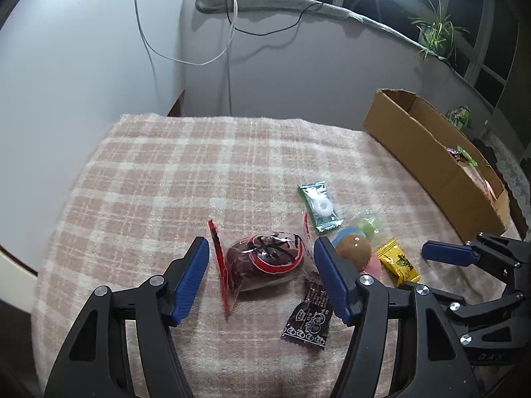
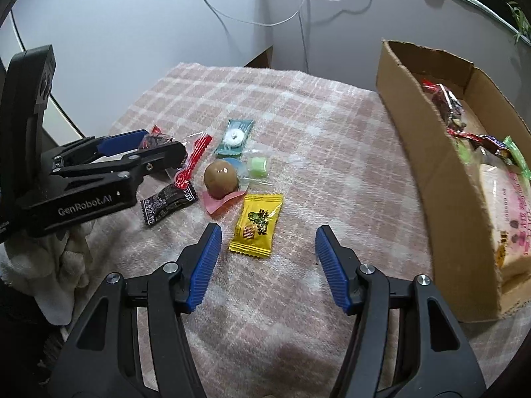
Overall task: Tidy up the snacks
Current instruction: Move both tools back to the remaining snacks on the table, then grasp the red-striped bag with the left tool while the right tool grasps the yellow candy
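Nearest my left tool (image 1: 262,265), its blue pads spread wide apart, lies the clear red-edged packet holding a dark round snack (image 1: 265,265), right between the fingers but not yet pinched. At five o'clock from it sits a dark purple wrapper (image 1: 308,318). My right tool (image 2: 267,258) is likewise spread and holds nothing; the yellow sachet (image 2: 257,224) lies just ahead of it, toward its left finger. Beyond, at eleven o'clock in the right view, a brown ball-shaped sweet (image 2: 220,179) rests on a pink wrapper, with a pale green candy (image 2: 259,167) and a teal packet with a white ring mint (image 2: 234,137) farther on.

I judge the step in hand is picking loose snacks off the checked blanket (image 2: 298,116) covering the surface. Next, each tool needs to lower and close on its packet, then carry it to the cardboard box (image 2: 431,165) at two o'clock, already partly filled. Open blanket lies between; the box's near wall must be cleared.
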`<state>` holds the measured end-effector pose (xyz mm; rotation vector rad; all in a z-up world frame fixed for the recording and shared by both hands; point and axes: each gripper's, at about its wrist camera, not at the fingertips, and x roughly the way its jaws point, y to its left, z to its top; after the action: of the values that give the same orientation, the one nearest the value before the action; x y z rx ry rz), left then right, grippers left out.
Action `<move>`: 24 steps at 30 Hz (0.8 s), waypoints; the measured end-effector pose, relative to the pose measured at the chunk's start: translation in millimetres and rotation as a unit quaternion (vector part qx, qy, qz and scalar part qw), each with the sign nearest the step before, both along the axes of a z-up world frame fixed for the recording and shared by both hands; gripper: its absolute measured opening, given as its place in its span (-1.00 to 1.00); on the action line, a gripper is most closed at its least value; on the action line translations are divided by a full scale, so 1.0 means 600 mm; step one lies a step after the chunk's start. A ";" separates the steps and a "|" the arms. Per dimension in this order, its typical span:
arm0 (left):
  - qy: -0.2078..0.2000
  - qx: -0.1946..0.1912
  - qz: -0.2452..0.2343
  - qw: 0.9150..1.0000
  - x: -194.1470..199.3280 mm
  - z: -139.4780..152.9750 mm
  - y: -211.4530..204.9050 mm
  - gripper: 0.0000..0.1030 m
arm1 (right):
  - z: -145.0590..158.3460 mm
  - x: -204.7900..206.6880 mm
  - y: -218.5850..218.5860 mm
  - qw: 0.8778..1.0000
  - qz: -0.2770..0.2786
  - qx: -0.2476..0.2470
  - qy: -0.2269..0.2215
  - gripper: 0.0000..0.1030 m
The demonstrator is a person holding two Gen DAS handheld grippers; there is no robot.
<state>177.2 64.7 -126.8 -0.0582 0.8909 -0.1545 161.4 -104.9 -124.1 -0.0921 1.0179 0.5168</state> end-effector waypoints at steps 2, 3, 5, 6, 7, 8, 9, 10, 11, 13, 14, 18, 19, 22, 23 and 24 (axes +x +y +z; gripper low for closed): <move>0.005 0.002 0.003 1.000 0.002 -0.003 0.001 0.27 | -0.006 0.004 0.009 1.000 0.002 -0.008 -0.001 0.20; 0.006 0.001 0.004 1.000 0.003 -0.004 0.002 0.27 | -0.007 0.005 0.013 1.000 0.003 -0.013 -0.005 0.20; 0.008 -0.004 0.003 1.000 0.002 -0.005 0.005 0.27 | -0.008 0.009 0.021 1.000 0.004 -0.022 -0.008 0.20; 0.009 -0.006 0.002 1.000 0.002 -0.005 0.004 0.26 | -0.010 0.011 0.026 1.000 0.005 -0.027 -0.009 0.19; 0.009 -0.009 0.002 1.000 0.001 -0.005 0.006 0.25 | -0.010 0.011 0.029 0.999 0.006 -0.033 -0.010 0.14; 0.010 -0.013 0.000 1.000 0.000 -0.005 0.008 0.14 | -0.010 0.011 0.030 0.999 0.007 -0.037 -0.012 0.07; 0.010 -0.013 -0.003 1.000 -0.002 -0.005 0.007 0.11 | -0.010 0.010 0.030 0.999 0.008 -0.043 -0.014 -0.06; 0.007 -0.012 -0.004 1.000 -0.004 -0.004 0.007 0.11 | -0.010 0.009 0.031 0.999 0.010 -0.049 -0.017 -0.18; 0.005 -0.010 -0.006 1.000 -0.006 -0.004 0.006 0.08 | -0.010 0.008 0.033 0.998 0.011 -0.054 -0.019 -0.22; 0.003 -0.008 -0.008 1.000 -0.010 -0.003 0.005 0.05 | -0.010 0.006 0.030 0.998 0.012 -0.058 -0.021 -0.45; 0.002 -0.007 -0.008 1.000 -0.011 -0.003 0.004 0.04 | -0.009 0.006 0.030 0.998 0.012 -0.061 -0.023 -0.45; -0.003 -0.008 -0.007 1.000 -0.013 0.001 0.007 0.03 | -0.008 0.000 0.019 0.998 0.008 -0.053 -0.025 -0.46; -0.005 -0.011 -0.006 1.000 -0.015 0.003 0.009 0.03 | -0.007 -0.003 0.014 0.998 0.005 -0.050 -0.026 -0.46; -0.015 -0.023 -0.002 1.000 -0.022 0.017 0.017 0.03 | 0.004 -0.010 0.000 0.999 -0.004 -0.039 -0.033 -0.46; -0.021 -0.026 -0.001 0.999 -0.025 0.024 0.019 0.03 | 0.011 -0.014 -0.006 0.999 -0.007 -0.034 -0.036 -0.46; -0.025 -0.029 0.000 0.999 -0.026 0.029 0.020 0.03 | 0.018 -0.017 -0.010 0.999 -0.008 -0.029 -0.040 -0.46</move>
<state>161.4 77.0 -109.3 -0.1070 0.8360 -0.1808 151.2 -110.8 -113.1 -0.1558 0.9542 0.4655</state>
